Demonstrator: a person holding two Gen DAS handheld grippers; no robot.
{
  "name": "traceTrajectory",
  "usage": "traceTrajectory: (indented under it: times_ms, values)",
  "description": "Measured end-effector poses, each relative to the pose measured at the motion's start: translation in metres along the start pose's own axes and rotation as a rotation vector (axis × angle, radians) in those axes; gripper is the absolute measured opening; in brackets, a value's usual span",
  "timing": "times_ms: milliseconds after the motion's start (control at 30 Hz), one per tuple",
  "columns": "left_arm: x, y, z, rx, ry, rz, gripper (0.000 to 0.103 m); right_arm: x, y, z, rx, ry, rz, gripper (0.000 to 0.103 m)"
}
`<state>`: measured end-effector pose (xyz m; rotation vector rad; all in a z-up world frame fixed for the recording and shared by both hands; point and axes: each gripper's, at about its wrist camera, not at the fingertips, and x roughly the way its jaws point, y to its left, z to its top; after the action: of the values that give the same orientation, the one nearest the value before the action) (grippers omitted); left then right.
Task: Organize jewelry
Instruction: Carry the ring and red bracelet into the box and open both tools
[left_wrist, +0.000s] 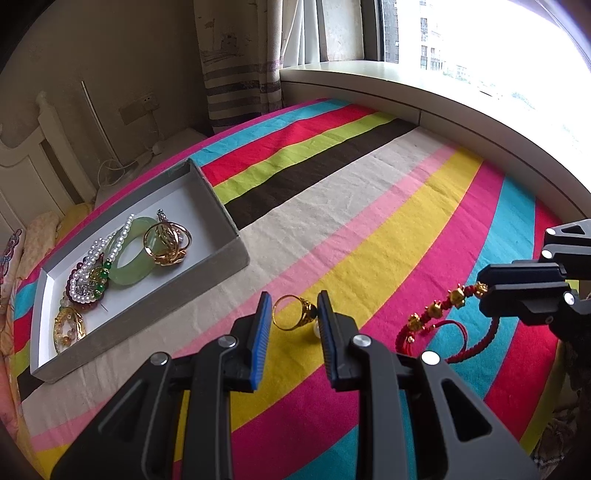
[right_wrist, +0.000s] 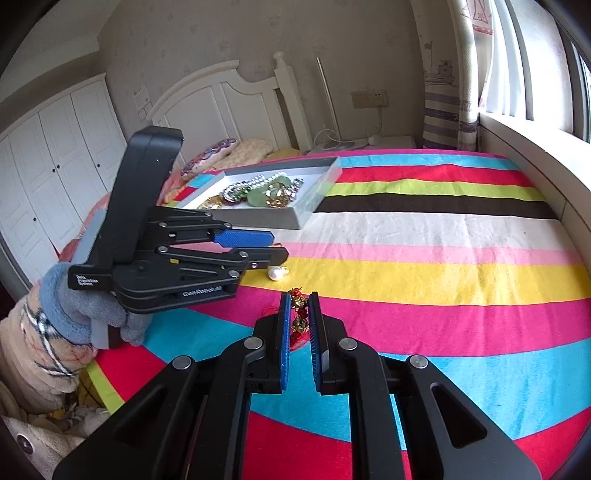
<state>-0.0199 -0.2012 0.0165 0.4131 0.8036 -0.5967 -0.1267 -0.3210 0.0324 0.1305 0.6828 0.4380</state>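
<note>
Nearest the lens, black fingers with blue pads of the left gripper (left_wrist: 294, 297), narrowed around a gold ring with a dark stone (left_wrist: 291, 313). Band against the left pad, setting against the right one, so apparently pinched across its width, upright, just above the striped multicoloured bedspread (left_wrist: 369, 192). Just below the ring, a white pearl bead (left_wrist: 316, 332), loose on the yellow stripe.

Up and to the left of the held ring, well apart, an open grey cardboard box with a white floor (left_wrist: 221, 266). Long axis running from lower left to upper right. Already holding strings of white pearls (left_wrist: 110, 251), a green jade bangle (left_wrist: 136, 254) and gold pieces (left_wrist: 166, 243).

Over to the right, the right gripper (left_wrist: 484, 291) clamped on a red cord bracelet with gold beads (left_wrist: 436, 314), tail drooping onto the bedspread.

Judged nearer the box: the left gripper. Ring first, probably, carried leftward over the long wall facing it.
</note>
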Motion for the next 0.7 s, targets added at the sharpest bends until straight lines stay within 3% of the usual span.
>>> traceTrajectory:
  times_ms: [700]
  values:
    - [-0.052,0.061,-0.024,-0.092,-0.064,0.059,0.025,0.012,0.063,0.041,-0.13,-0.033,-0.002,0.012]
